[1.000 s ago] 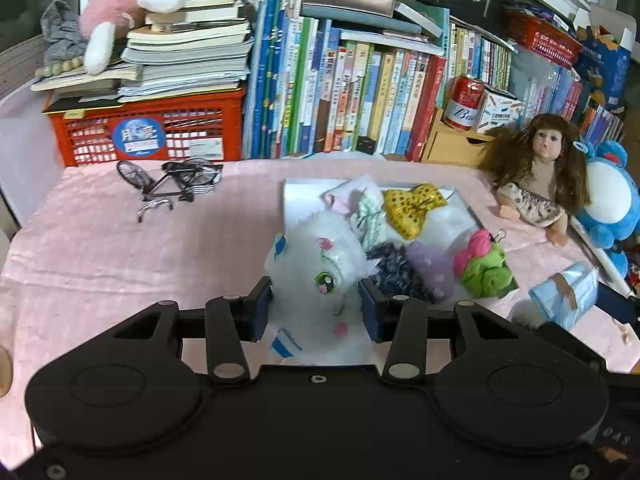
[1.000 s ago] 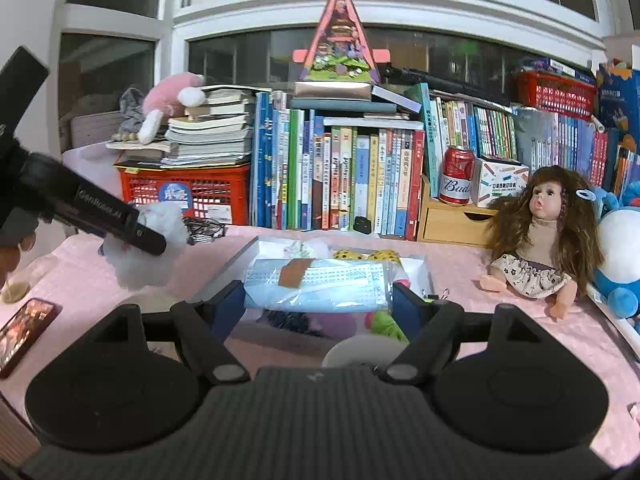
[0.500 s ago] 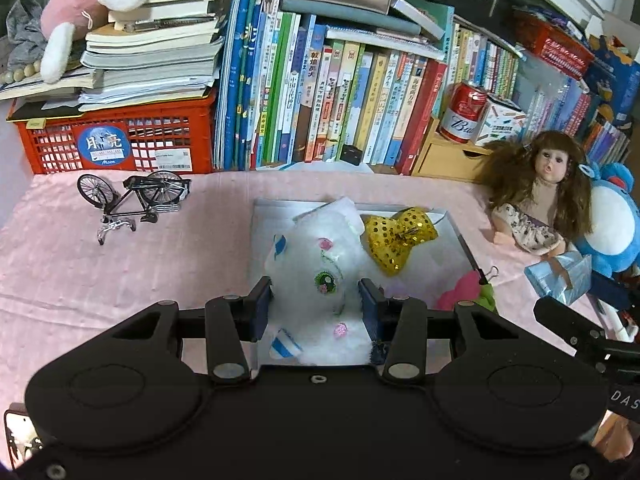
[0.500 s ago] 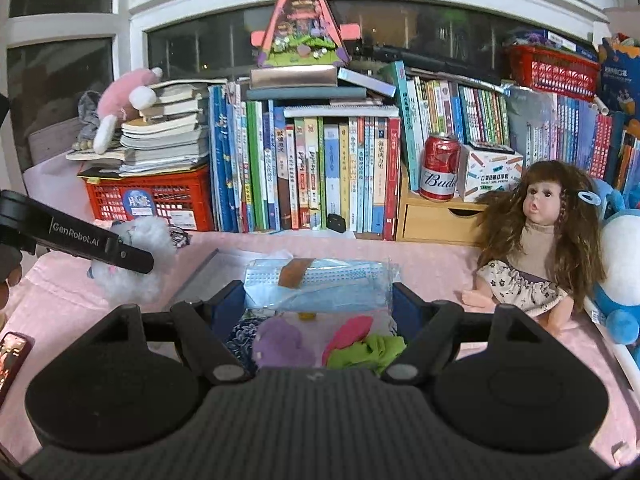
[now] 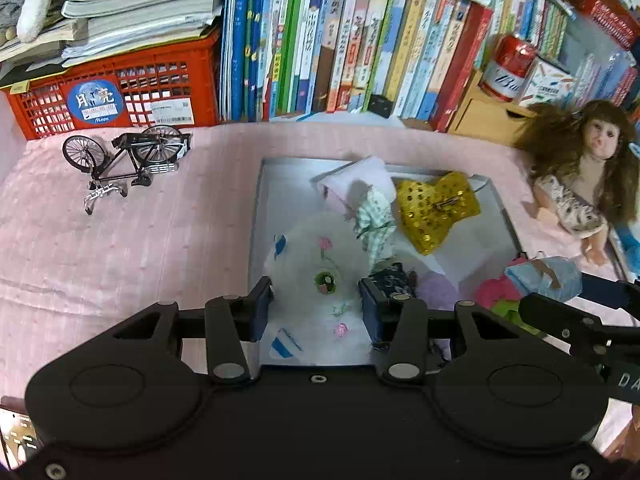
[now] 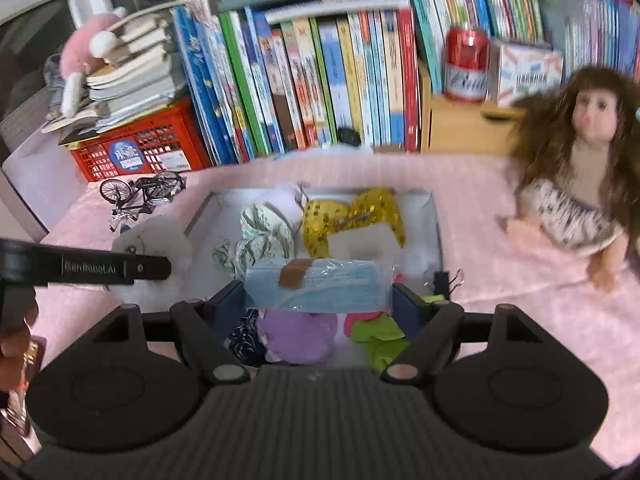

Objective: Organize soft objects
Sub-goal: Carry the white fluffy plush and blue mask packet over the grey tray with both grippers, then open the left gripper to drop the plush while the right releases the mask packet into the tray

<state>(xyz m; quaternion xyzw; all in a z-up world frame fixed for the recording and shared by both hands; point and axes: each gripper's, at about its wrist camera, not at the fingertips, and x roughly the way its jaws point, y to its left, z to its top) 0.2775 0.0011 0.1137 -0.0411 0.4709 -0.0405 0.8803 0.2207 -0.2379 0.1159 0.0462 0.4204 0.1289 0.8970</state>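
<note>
With both claws loaded so each soft piece drops among its kind: left gripper (image 5: 316,304) clamped on fluffy white embroidered plush (image 5: 316,268) above shallow grey metal tray (image 5: 280,168), right gripper (image 6: 318,304) pinching clear-wrapped blue face-mask pack (image 6: 320,284) (over the tray's near side).

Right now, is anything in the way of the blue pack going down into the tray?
Yes. Under the blue pack in the right gripper, a purple cloth and green cloth already fill that part of the tray.
</note>
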